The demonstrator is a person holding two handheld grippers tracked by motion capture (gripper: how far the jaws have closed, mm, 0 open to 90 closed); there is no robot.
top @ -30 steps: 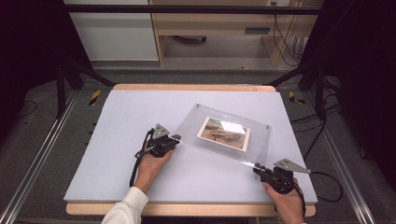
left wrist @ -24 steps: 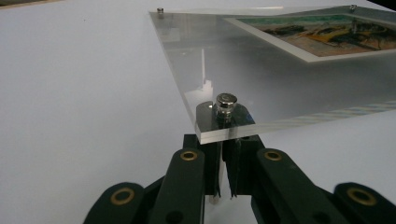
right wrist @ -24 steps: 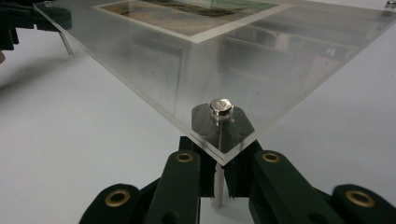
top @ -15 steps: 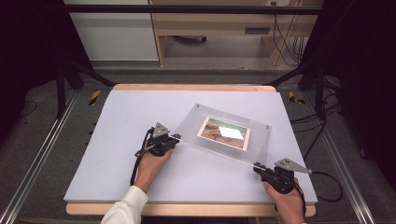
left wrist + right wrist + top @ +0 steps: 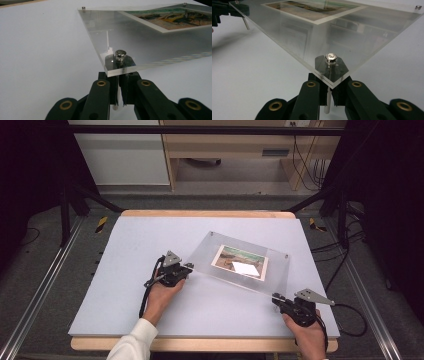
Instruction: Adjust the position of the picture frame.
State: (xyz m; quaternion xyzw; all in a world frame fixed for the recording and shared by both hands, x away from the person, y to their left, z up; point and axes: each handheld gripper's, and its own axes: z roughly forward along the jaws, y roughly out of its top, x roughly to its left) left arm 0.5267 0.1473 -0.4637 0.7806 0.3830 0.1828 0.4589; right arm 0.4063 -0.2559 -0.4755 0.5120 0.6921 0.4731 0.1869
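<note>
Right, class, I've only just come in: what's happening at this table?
A person holds a clear acrylic picture frame with two handheld grippers. The left gripper is shut on the metal pin under one near corner, and the right gripper on the pin under the other. The near edge looks raised off the white table; whether the far edge touches it can't be told. A landscape print sits inside.
</note>
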